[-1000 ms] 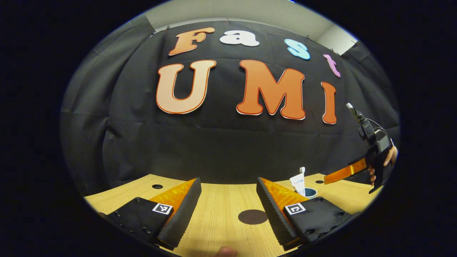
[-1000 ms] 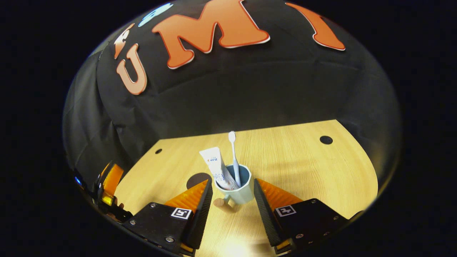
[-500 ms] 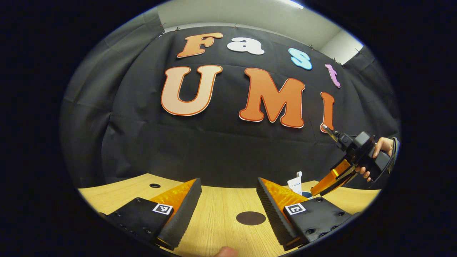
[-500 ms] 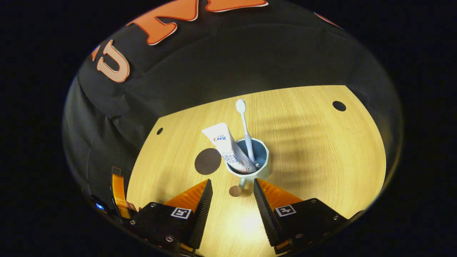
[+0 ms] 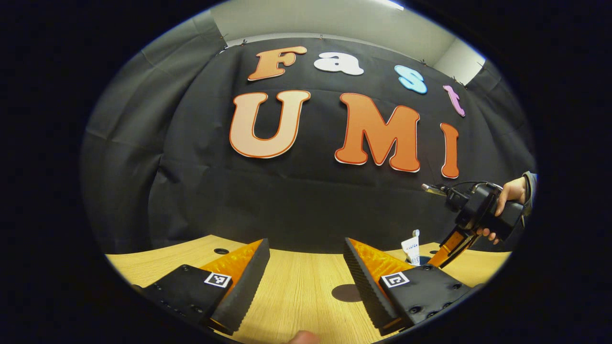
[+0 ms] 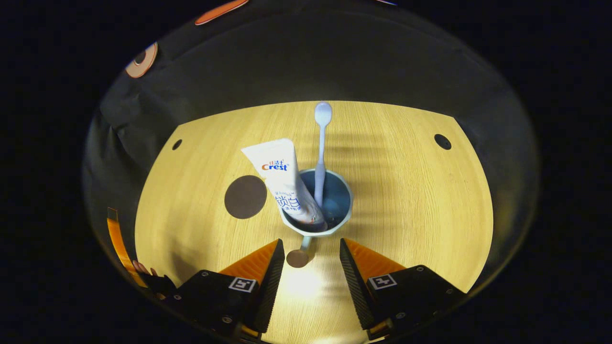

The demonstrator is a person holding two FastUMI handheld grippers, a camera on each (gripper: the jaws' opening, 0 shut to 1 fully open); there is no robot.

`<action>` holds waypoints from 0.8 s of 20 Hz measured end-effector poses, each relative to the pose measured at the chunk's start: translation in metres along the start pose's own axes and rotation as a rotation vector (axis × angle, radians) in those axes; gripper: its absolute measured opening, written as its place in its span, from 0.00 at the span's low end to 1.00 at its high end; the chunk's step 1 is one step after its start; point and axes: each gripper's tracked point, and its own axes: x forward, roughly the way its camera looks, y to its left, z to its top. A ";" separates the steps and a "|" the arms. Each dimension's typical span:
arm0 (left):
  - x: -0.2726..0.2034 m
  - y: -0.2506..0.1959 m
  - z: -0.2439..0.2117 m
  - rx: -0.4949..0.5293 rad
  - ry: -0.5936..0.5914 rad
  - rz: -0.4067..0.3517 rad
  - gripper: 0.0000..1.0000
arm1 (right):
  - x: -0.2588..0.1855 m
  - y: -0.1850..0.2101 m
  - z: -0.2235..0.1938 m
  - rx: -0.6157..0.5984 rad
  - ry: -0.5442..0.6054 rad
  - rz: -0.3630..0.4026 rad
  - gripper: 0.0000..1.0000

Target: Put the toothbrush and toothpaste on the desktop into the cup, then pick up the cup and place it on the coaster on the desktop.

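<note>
Left gripper: jaws parted wide, nothing between the fingers, both fingers level and pointing forward. A fingertip of the holding hand shows at the bottom edge, below the gap between the fingers.

Right gripper: jaws parted, nothing pressed between the fingers, pointing steeply downward. From the left gripper view, this right gripper appears well off to the right of the left gripper's fingers, tilted nose-down, gripped from behind by the person's right hand, fingers wrapped round its body, a sleeve cuff at the wrist.
</note>
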 end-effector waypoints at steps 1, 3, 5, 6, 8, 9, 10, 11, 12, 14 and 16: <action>0.000 0.000 -0.003 0.001 0.006 0.003 0.98 | 0.006 0.000 -0.003 -0.004 0.016 -0.015 0.71; -0.001 0.000 -0.004 -0.002 0.012 0.002 0.98 | 0.017 0.000 -0.007 0.000 0.038 -0.033 0.71; 0.002 0.001 -0.005 -0.003 0.014 0.004 0.98 | 0.025 0.000 -0.006 0.027 0.045 -0.055 0.65; 0.001 0.001 -0.004 -0.002 0.014 0.007 0.98 | 0.027 -0.003 -0.005 0.030 0.041 -0.072 0.63; 0.001 0.003 -0.005 -0.004 0.012 0.010 0.98 | 0.032 -0.009 -0.007 0.026 0.047 -0.091 0.57; 0.001 0.003 -0.004 -0.006 0.010 0.012 0.98 | 0.033 -0.009 -0.006 0.028 0.050 -0.094 0.50; 0.001 0.003 -0.004 -0.008 0.009 0.012 0.99 | 0.036 -0.010 -0.006 0.028 0.048 -0.096 0.52; 0.001 0.004 -0.004 -0.008 0.011 0.013 0.98 | 0.035 -0.009 -0.007 0.035 0.044 -0.094 0.47; 0.001 0.003 -0.004 -0.009 0.013 0.012 0.98 | 0.039 -0.009 -0.007 0.043 0.040 -0.097 0.46; 0.002 0.004 -0.008 -0.008 0.019 0.014 0.98 | 0.035 -0.011 -0.006 0.028 0.029 -0.099 0.28; 0.002 0.010 -0.008 0.003 0.023 0.025 0.99 | 0.037 -0.011 -0.005 0.009 0.021 -0.098 0.22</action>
